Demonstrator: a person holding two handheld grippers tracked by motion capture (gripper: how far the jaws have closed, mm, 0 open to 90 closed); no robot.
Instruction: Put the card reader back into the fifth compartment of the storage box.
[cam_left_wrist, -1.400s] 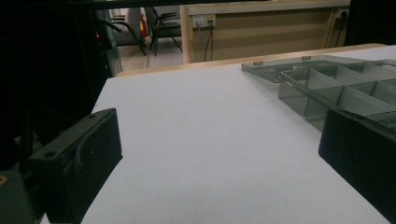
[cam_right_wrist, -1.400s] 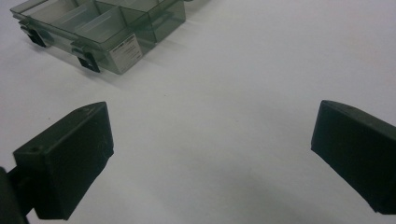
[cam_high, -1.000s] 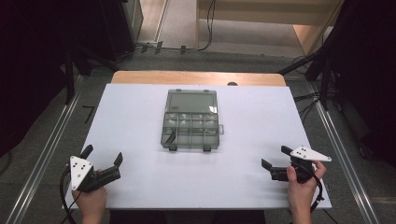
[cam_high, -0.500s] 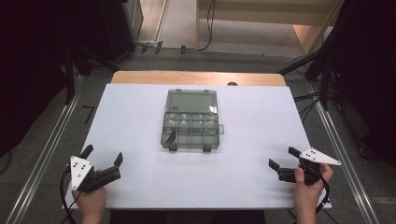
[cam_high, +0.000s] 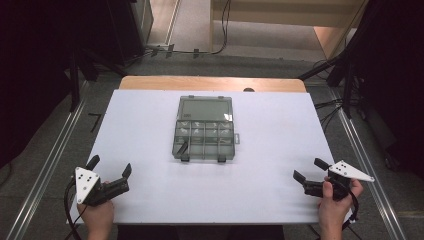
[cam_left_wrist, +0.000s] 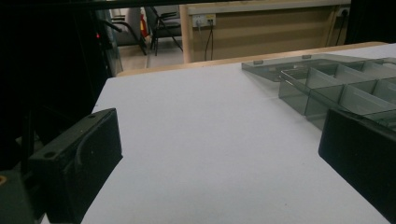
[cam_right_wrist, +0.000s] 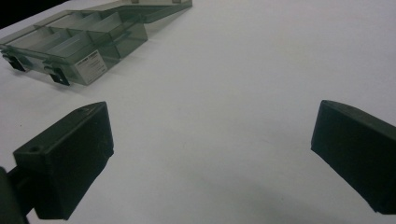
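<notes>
From above, the translucent grey plastic compartment box (cam_high: 204, 129) lies open on the white table (cam_high: 270, 150), well ahead of both grippers and between them; the left gripper (cam_high: 109, 167) and right gripper (cam_high: 311, 170) rest near the table's near edge. Along the left gripper's wide-spread jaws, the box sits ahead to the right. Beyond the right gripper's parted, empty jaws, it lies ahead-left. Nothing is grasped yet, so the handling seems unstarted.

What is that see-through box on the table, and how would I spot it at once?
Start at the big white table: a smoky grey, see-through compartment box lies near its middle, toward the far edge. Its lid lies open flat behind a tray split into small compartments, with two dark latches on the near edge. It lies well apart from the left tool and right tool, both open.
</notes>
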